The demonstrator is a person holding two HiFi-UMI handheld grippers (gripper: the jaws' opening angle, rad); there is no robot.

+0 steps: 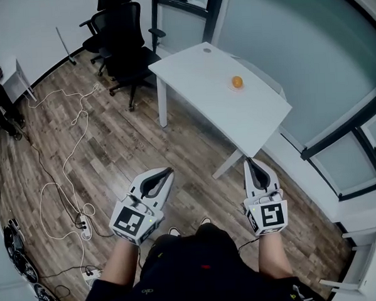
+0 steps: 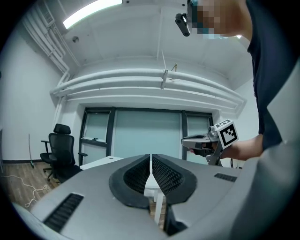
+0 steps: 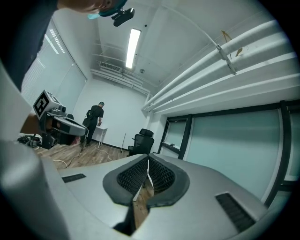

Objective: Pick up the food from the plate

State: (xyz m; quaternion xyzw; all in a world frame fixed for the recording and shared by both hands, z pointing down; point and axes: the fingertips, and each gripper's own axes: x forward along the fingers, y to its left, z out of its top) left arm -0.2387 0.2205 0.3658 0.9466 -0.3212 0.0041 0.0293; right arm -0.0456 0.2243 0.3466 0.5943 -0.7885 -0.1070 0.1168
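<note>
Food (image 1: pixel 236 82): round, smooth, orange (no long axis discernible), on flat white table (image 1: pixel 190 68); my left tongs (image 1: pixel 166 172) and right tongs (image 1: pixel 249 161) closed, empty.

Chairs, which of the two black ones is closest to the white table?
The front chair, beside the table's corner; the other chair stands behind it, farther off.

Bright, even light is coming from a ceiling strip lamp (image 2: pixel 91 11), and the glazed wall (image 2: pixel 147 131) is glowing pale. The white surface (image 1: pixel 196 71) is casting only a soft shadow on the floor (image 1: pixel 112 138). Fisheye distortion is bending straight lines and darkening every corner. The left hand-held gripper (image 2: pixel 151 161) is looking slightly soft up close.
</note>
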